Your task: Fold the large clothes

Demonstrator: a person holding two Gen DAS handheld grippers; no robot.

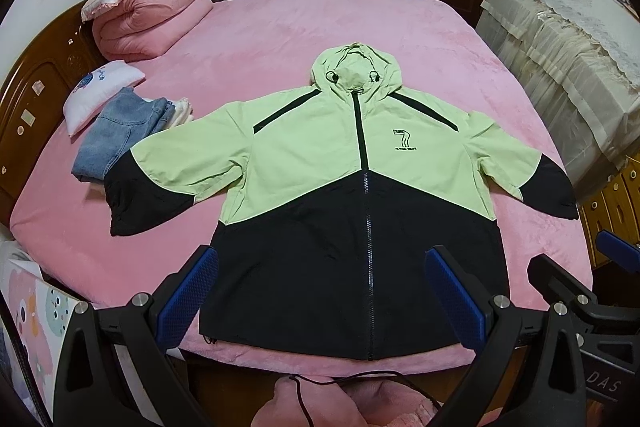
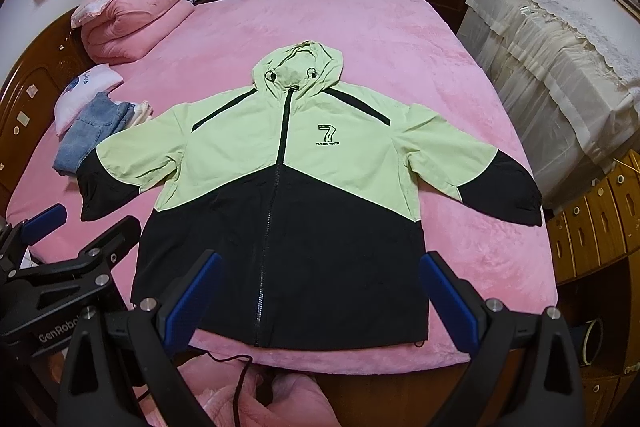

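Nearest the lens, the left gripper (image 1: pixel 320 291) hangs with its blue-padded jaws spread wide and nothing between them, poised over the black hem of the jacket (image 1: pixel 320 163). At the far left of the bed (image 1: pixel 260 39), against the dark wooden headboard (image 1: pixel 36 95), sits a folded pink quilt (image 1: pixel 148 15) with a pillow on top. Below it lie a small white cushion (image 1: pixel 100 83) and a pile of folded jeans (image 1: pixel 120 131), which the jacket's left-hand sleeve cuff reaches.

The jacket lies flat and face up in the middle of the pink bed, zipped, hood pointing away, both sleeves spread outward, light green above and black below.

The right gripper (image 2: pixel 320 287) is likewise wide open and empty, above the hem nearer the jacket's right-hand side. Right of the bed stands furniture draped in a cream lace cloth (image 2: pixel 560 47).
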